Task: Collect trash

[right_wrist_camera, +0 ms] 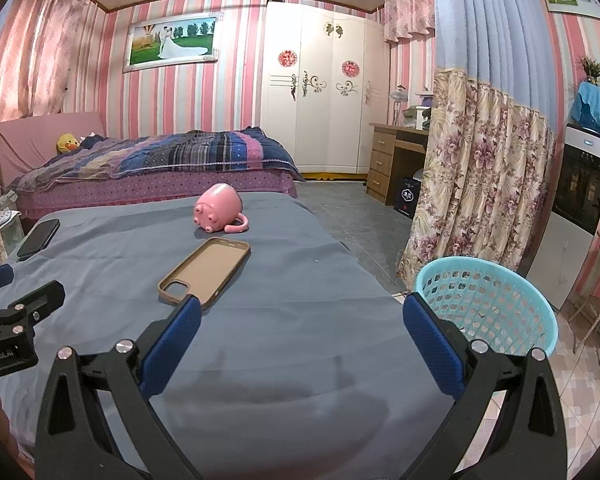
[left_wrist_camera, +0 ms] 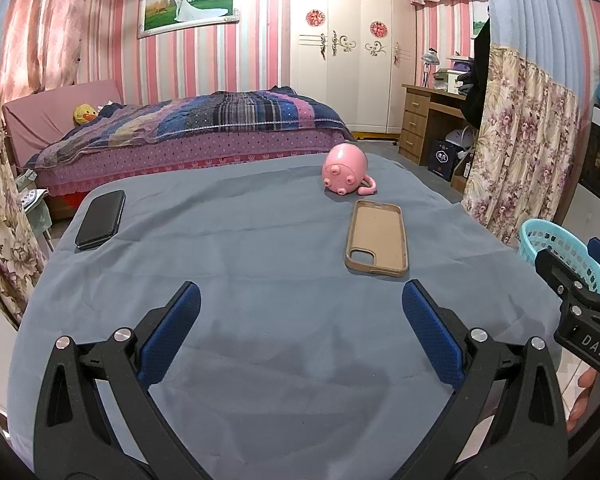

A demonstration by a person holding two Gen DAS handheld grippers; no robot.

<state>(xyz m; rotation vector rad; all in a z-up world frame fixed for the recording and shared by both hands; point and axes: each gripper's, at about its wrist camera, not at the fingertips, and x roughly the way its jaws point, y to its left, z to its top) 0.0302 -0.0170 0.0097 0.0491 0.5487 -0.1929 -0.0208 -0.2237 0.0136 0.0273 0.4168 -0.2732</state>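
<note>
- In the left wrist view, the left claw (left_wrist_camera: 301, 300) hung wide apart over the near part of the bench (left_wrist_camera: 260, 248), which was covered in a grey-blue cloth; nothing sat between its blue pads (left_wrist_camera: 172, 332).
- A tan phone case (left_wrist_camera: 376, 238) lay flat, hollow side up, on the right half of the bench, well ahead of the claw.
- Just beyond the case, a pink pig-faced mug (left_wrist_camera: 345, 168) lay on its side, its handle resting on the cloth.
- A black phone (left_wrist_camera: 101, 219) lay near the far left corner, well apart from the case and mug.
- At the right edge, part of the right claw's black frame (left_wrist_camera: 576, 312) showed, with a turquoise basket (left_wrist_camera: 560, 248) behind it, off the bench.
- In the right wrist view, the right claw (right_wrist_camera: 302, 312) was likewise spread wide and empty above the bench's near right edge.
- The turquoise basket (right_wrist_camera: 488, 300) stood on the floor just beside the bench's right side; its inside looked empty as far as could be seen.
- The phone case (right_wrist_camera: 206, 270) lay near the left pad's tip, the mug (right_wrist_camera: 219, 208) past it, and the black phone (right_wrist_camera: 39, 239) far left.
- No obvious scrap of trash could be made out on the cloth.
</note>
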